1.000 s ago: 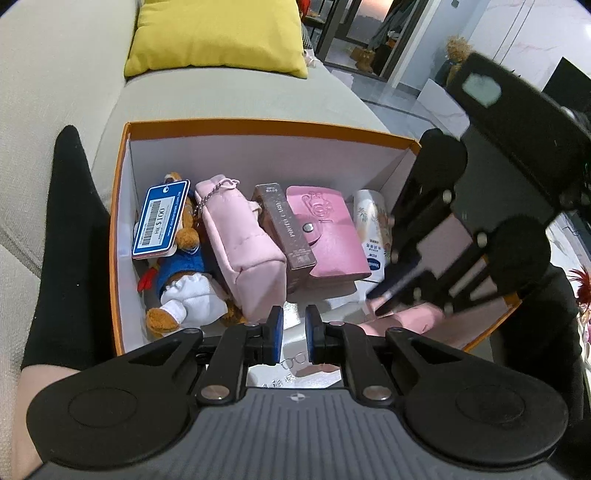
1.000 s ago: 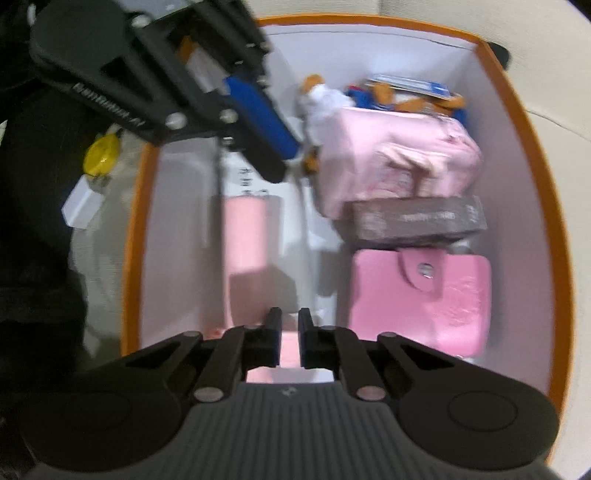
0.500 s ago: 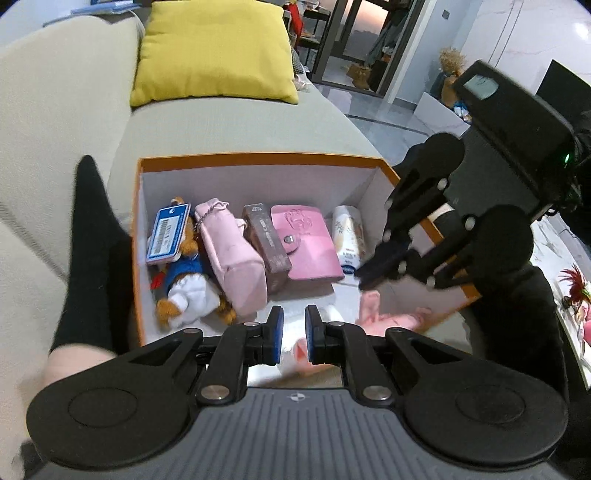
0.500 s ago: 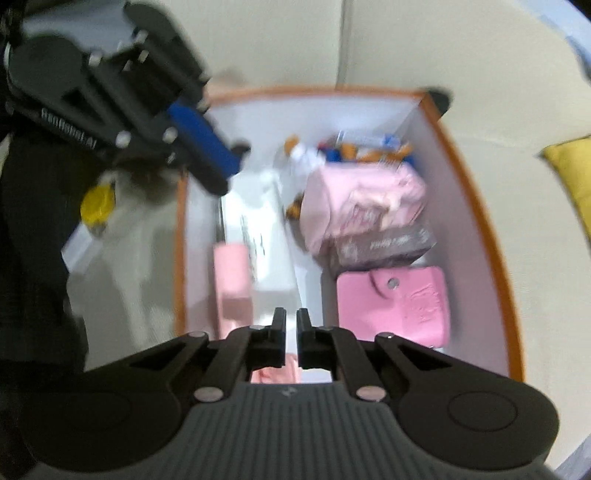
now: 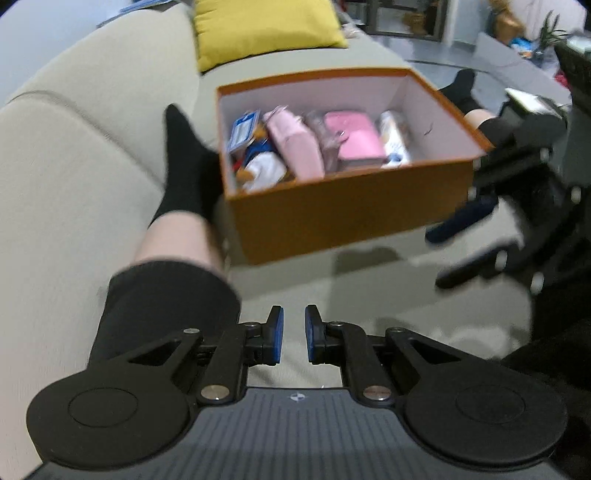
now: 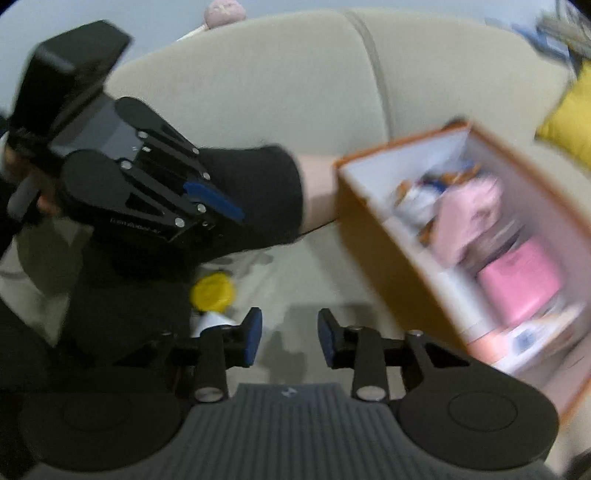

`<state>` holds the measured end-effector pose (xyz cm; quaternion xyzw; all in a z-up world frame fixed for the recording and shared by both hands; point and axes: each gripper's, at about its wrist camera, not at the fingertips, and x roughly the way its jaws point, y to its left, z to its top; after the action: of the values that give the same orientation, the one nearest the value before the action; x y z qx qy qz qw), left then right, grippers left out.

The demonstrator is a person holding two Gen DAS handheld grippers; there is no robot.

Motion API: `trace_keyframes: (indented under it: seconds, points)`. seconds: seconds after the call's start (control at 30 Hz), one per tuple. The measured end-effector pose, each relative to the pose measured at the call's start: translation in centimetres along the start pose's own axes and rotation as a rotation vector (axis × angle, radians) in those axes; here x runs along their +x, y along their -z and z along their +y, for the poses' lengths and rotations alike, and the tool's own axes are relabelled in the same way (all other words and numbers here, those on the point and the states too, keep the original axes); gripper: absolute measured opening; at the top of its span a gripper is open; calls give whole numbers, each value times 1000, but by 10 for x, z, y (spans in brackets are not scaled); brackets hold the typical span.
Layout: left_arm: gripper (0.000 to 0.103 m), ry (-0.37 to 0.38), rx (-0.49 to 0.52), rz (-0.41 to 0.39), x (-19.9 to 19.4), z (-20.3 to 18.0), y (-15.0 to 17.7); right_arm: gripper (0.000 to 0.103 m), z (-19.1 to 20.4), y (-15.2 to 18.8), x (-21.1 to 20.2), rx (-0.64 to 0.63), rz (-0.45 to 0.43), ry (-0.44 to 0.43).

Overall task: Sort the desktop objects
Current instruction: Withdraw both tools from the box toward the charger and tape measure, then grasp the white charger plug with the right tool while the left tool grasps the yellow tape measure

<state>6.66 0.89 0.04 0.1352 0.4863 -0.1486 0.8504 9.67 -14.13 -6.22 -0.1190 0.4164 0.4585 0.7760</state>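
An orange box [image 5: 332,218] with white inside stands on the beige sofa. It holds a plush toy with a blue tag [image 5: 255,162], a pink pouch [image 5: 295,147], a pink wallet [image 5: 354,138] and a white tube [image 5: 395,142]. The box also shows blurred in the right wrist view [image 6: 388,258]. My left gripper [image 5: 293,338] is nearly shut and empty, held back from the box over the sofa seat. My right gripper [image 6: 290,338] is open and empty over the seat. A yellow round object [image 6: 212,291] lies on the seat just left of the right gripper.
A person's legs in black socks [image 5: 184,166] lie on either side of the box. A yellow cushion [image 5: 266,26] rests at the sofa's far end. The sofa backrest [image 6: 295,85] rises behind. Each gripper appears in the other's view [image 6: 129,184].
Both grippers have pulled back out of the box to above the sofa seat. The right gripper's jaws have opened. The left jaws stay nearly shut.
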Motion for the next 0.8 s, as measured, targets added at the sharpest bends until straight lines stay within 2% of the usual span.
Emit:
trace_keyframes:
  seconds: [0.13, 0.23, 0.3, 0.47, 0.8]
  points:
    - [13, -34, -44, -13, -4, -9, 23, 41, 10, 14, 39, 196, 20, -85]
    - [13, -53, -63, -30, -7, -16, 36, 42, 16, 20, 65, 286, 39, -66]
    - [13, -64, -75, -49, -8, -18, 42, 42, 20, 24, 78, 303, 53, -39]
    - [17, -40, -172, -98, -13, -14, 55, 47, 29, 30, 95, 362, 75, -50]
    - [17, -20, -226, -131, -16, -11, 63, 47, 49, 33, 123, 315, 132, 1]
